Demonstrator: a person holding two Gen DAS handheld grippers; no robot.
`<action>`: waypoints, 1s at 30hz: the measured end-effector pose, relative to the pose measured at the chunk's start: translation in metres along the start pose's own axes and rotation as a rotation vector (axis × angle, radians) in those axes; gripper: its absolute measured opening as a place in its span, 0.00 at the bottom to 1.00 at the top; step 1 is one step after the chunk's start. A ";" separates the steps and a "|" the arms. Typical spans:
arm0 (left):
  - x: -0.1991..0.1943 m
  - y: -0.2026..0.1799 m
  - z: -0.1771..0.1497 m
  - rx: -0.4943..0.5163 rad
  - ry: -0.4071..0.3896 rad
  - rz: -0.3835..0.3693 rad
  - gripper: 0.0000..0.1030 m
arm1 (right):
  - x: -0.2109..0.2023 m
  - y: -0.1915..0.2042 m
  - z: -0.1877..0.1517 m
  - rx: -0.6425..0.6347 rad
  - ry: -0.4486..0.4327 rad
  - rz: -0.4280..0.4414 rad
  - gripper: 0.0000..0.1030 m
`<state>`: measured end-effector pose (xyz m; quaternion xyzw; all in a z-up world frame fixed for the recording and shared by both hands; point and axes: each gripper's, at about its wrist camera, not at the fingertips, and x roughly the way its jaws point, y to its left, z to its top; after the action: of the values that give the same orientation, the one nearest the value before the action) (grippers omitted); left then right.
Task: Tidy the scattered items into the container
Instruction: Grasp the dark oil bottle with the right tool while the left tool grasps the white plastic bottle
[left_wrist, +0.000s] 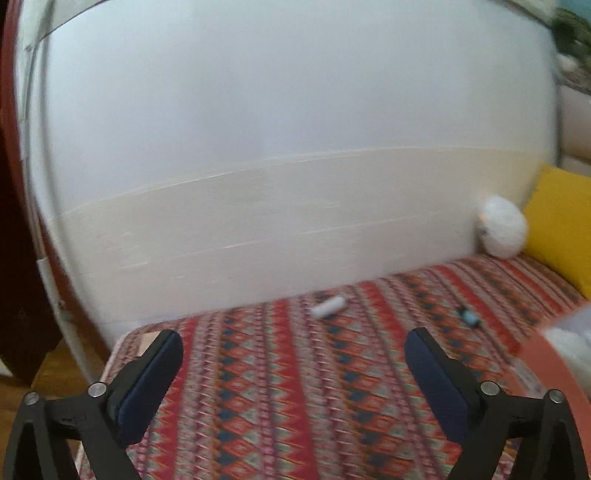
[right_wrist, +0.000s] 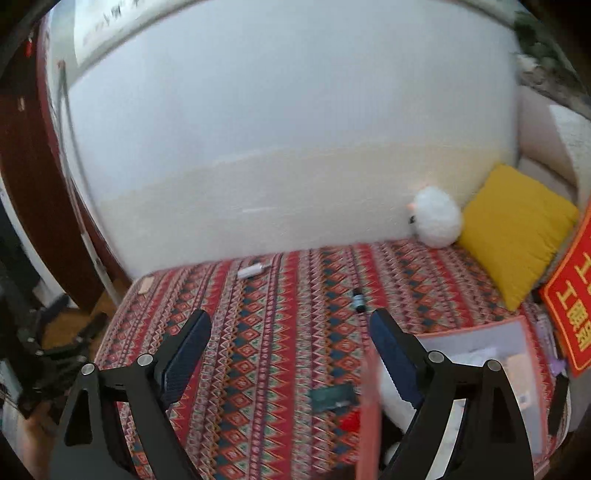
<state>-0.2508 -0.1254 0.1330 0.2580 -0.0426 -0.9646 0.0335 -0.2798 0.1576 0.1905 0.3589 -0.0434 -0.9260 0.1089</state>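
Observation:
A white tube lies on the patterned bed cover near the wall. A small dark bottle with a blue label lies further right. A pink-rimmed clear container sits at the bed's right, with white items inside. A dark green flat packet and a red item lie beside its left wall. My left gripper hangs open above the cover, well short of the tube. My right gripper is open too, its right finger over the container's rim.
A white fluffy ball and a yellow cushion rest against the wall at the back right. A red sign stands at the right edge. The bed's left edge drops to a wooden floor.

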 end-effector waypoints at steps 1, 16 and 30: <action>0.009 0.006 0.001 -0.001 0.008 0.002 0.97 | 0.017 0.006 0.006 -0.001 0.026 -0.010 0.87; 0.335 -0.067 -0.022 0.346 0.256 -0.113 0.89 | 0.349 -0.095 0.029 0.021 0.542 -0.226 0.79; 0.457 -0.118 -0.045 0.387 0.374 -0.210 0.27 | 0.453 -0.139 0.009 0.005 0.744 -0.134 0.25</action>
<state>-0.6286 -0.0509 -0.1440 0.4360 -0.1919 -0.8725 -0.1089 -0.6356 0.1870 -0.1215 0.6729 0.0203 -0.7373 0.0556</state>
